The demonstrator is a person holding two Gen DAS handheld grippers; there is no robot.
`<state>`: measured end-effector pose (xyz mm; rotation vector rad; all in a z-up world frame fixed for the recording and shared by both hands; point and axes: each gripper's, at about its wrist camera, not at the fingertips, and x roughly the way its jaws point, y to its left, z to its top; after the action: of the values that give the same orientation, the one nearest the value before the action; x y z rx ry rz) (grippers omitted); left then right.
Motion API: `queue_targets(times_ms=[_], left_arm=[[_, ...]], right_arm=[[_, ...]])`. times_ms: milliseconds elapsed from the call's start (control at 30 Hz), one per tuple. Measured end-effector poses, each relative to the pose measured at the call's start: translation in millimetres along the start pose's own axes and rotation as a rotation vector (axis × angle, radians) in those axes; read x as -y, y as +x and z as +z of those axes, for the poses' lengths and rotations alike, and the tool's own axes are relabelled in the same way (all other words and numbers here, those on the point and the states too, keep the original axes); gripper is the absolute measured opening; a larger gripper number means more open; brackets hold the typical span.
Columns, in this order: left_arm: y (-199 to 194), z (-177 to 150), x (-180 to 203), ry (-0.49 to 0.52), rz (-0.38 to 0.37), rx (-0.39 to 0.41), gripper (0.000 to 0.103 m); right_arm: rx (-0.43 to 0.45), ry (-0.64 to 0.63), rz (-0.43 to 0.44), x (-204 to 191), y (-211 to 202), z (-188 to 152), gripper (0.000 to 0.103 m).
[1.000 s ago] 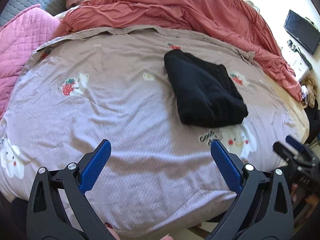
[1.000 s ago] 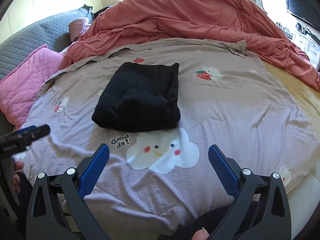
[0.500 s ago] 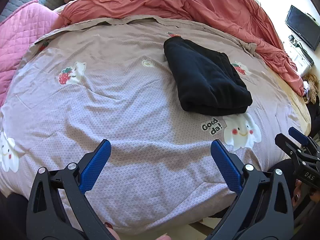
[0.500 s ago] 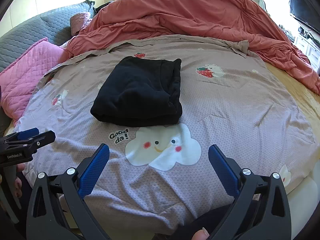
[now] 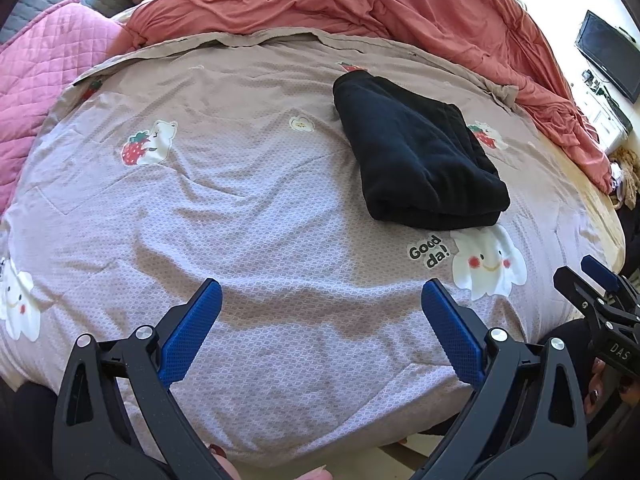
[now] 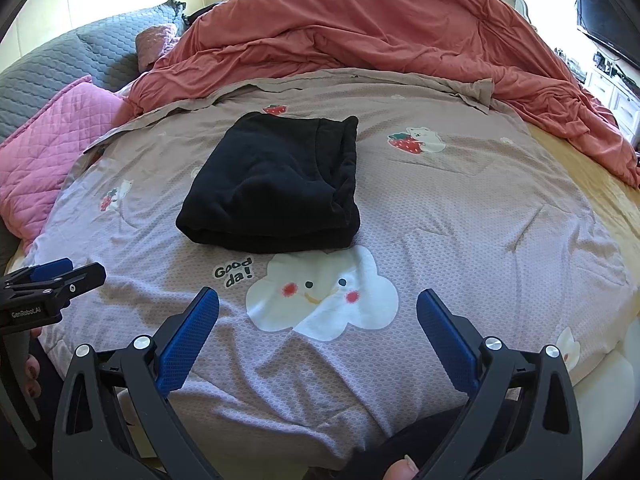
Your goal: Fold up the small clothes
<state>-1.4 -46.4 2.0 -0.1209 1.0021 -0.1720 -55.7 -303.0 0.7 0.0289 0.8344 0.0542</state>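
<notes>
My left gripper (image 5: 320,296) hangs low over the near edge of the printed sheet (image 5: 248,208), jaws spread wide and empty; my right gripper (image 6: 318,306) likewise, gaping; the folded black garment (image 6: 276,184) lies ahead, well apart from both.

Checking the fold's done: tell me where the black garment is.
The black garment lies folded on the printed sheet, left of centre in the right wrist view, just beyond the smiling cloud print.

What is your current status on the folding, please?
Left gripper and right gripper: jaws open, empty, short of the garment. Black garment lies folded on the bedspread. Nothing in the way.
</notes>
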Motion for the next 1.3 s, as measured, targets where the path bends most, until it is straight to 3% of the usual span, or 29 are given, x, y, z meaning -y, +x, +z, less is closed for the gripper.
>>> queue_targets(times_ms=[1300], left_arm=[[-5.7,2.8,-4.6,-0.010,0.014,0.003,0.094]], right_arm=[[0.008,0.000,-0.020,4.6,-1.4,0.4,0.098]])
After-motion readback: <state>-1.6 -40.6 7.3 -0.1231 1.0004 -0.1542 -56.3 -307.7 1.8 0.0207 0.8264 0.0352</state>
